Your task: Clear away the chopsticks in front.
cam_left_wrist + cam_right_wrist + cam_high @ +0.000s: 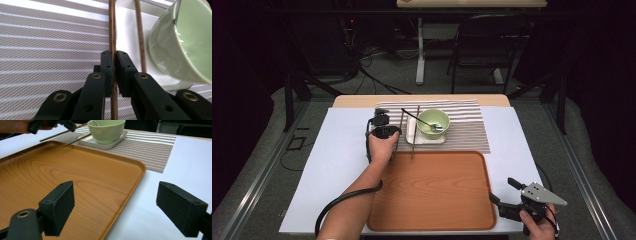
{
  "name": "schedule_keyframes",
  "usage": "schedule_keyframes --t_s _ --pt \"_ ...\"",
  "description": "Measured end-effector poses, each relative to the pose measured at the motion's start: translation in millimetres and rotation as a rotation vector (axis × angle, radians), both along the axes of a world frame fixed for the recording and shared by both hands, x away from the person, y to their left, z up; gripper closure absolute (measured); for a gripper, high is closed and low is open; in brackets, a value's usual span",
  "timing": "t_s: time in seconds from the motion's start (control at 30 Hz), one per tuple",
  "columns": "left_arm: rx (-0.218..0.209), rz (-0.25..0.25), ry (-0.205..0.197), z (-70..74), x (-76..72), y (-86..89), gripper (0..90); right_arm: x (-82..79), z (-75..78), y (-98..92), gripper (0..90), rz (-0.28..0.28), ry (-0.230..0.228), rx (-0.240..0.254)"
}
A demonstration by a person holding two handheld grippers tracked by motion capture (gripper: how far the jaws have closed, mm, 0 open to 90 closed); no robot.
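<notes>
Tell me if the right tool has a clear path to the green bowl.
Probably yes. The right tool, open, sits at the near right corner of the wooden tray. The bare tray and striped mat lie between it and the green bowl. The left tool works left of the bowl.

left tool point(383, 121): jaws pinched shut, arm extended | right tool point(503, 191): jaws wide apart, resting low

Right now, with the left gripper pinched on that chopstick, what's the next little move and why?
Probably lift it slightly and carry it toward the wooden tray. The left gripper is shut on one chopstick, the second chopstick lies close beside it against the white plate, so rising first should avoid dragging it.
</notes>
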State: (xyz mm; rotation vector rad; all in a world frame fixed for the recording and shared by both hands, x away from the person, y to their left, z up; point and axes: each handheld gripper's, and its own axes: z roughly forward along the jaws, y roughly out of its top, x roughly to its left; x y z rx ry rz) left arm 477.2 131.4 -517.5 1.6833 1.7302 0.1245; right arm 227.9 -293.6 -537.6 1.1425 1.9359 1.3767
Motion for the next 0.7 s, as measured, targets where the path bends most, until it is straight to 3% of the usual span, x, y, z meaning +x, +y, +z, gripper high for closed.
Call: schedule_keyframes --t_s 0.1,0.2,0.33,0.37,0.4,0.5,0.7 --pt "-0.013 0.004 -0.012 3.9 -12.1 10.7 84.7 0.5 -0.3 0.2 14.7 -0.003 0.001 -0.002" --pt "-0.066 0.005 -0.013 6.1 -25.0 21.1 84.7 0.8 -0.6 0.5 14.7 -0.005 0.005 -0.002" --pt "-0.105 0.009 -0.021 7.0 -42.9 30.8 84.7 0.8 -0.9 0.6 14.7 -0.008 0.007 -0.003" --pt "-0.125 0.015 -0.021 6.5 -52.8 35.2 84.7 0.7 -0.9 0.4 14.7 -0.007 0.006 -0.003" --pt "-0.125 0.015 -0.021 6.5 -52.8 35.2 84.7 0.7 -0.9 0.4 14.7 -0.007 0.006 -0.003" --pt "-0.117 0.026 -0.021 3.9 -74.0 38.0 84.7 0.9 -1.2 0.1 14.7 -0.010 0.010 -0.001" --pt "-0.122 0.033 -0.016 -1.9 -99.9 39.1 84.7 0.7 -1.2 -0.1 14.7 -0.008 0.010 0.001"
